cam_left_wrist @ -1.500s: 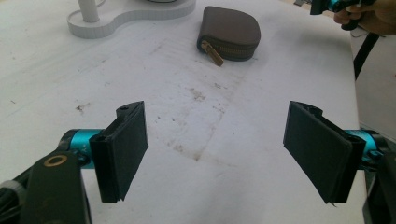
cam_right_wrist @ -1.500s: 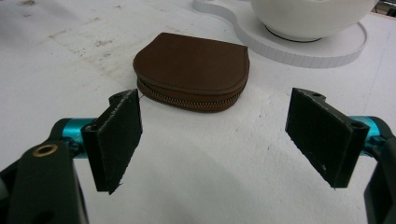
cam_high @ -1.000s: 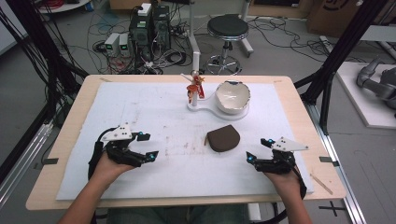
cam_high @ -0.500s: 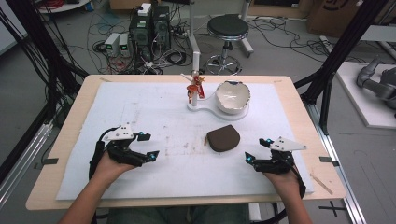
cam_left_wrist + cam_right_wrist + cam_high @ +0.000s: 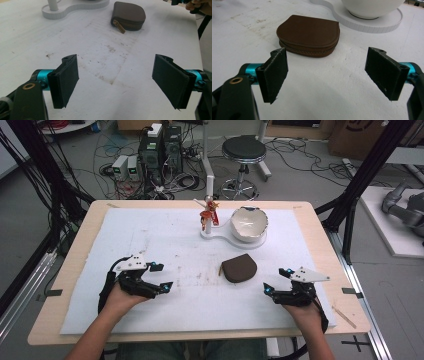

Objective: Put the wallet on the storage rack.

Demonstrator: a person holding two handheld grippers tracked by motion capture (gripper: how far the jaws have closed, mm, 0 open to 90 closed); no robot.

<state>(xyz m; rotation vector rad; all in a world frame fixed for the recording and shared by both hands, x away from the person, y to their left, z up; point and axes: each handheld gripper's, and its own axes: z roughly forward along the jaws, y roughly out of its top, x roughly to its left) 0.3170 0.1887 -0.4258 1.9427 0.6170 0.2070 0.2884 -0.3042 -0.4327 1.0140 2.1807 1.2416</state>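
A brown zippered pouch (image 5: 239,268) lies flat on the white mat, zipper closed; it also appears in the left gripper view (image 5: 128,15) and close ahead in the right gripper view (image 5: 309,33). My left gripper (image 5: 161,276) rests low on the mat at the left, open, nothing between its jaws (image 5: 115,82). My right gripper (image 5: 276,280) sits at the right, open and empty (image 5: 327,75), a short way from the pouch's right side.
A white bowl (image 5: 249,223) stands on a white figure-eight base (image 5: 226,235) behind the pouch, beside a short post with a red-and-white figure (image 5: 207,215). The stained white mat (image 5: 165,240) covers the wooden table (image 5: 85,227). A stool (image 5: 243,150) and cables lie beyond.
Both grippers stay nearly still; the right one has drifted slightly toward the pouch. The pouch has not moved.
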